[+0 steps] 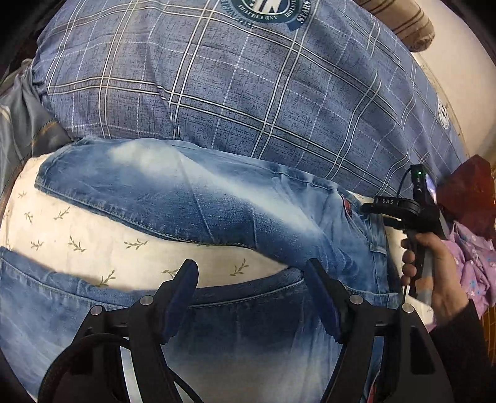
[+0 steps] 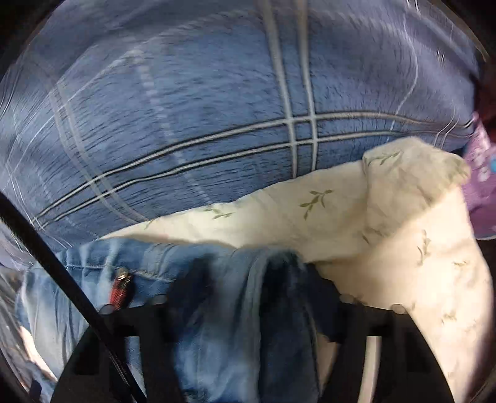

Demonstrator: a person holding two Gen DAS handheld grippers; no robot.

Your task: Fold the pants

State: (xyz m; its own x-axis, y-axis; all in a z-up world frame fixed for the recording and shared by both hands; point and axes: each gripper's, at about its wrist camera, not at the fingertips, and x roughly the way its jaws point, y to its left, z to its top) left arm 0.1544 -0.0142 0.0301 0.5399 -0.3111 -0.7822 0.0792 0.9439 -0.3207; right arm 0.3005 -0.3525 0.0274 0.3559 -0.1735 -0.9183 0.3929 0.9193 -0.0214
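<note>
Light blue washed jeans (image 1: 198, 198) lie spread on a white leaf-print cloth (image 1: 93, 245), legs apart, waist toward the right. My left gripper (image 1: 251, 272) is open just above the near leg's seam, holding nothing. My right gripper (image 1: 381, 210) shows in the left wrist view at the waistband, held by a hand. In the blurred right wrist view my right gripper (image 2: 248, 266) stands at a bunched fold of the jeans (image 2: 223, 325), which runs between its fingers. A red tag (image 2: 119, 291) shows on the denim.
A blue plaid duvet (image 1: 248, 93) bulges behind the jeans. A striped bolster (image 1: 403, 24) lies at the far right. Purple flowered fabric (image 1: 474, 257) and a dark red item (image 1: 468, 192) sit at the right. Grey fabric (image 1: 18, 124) lies at the left.
</note>
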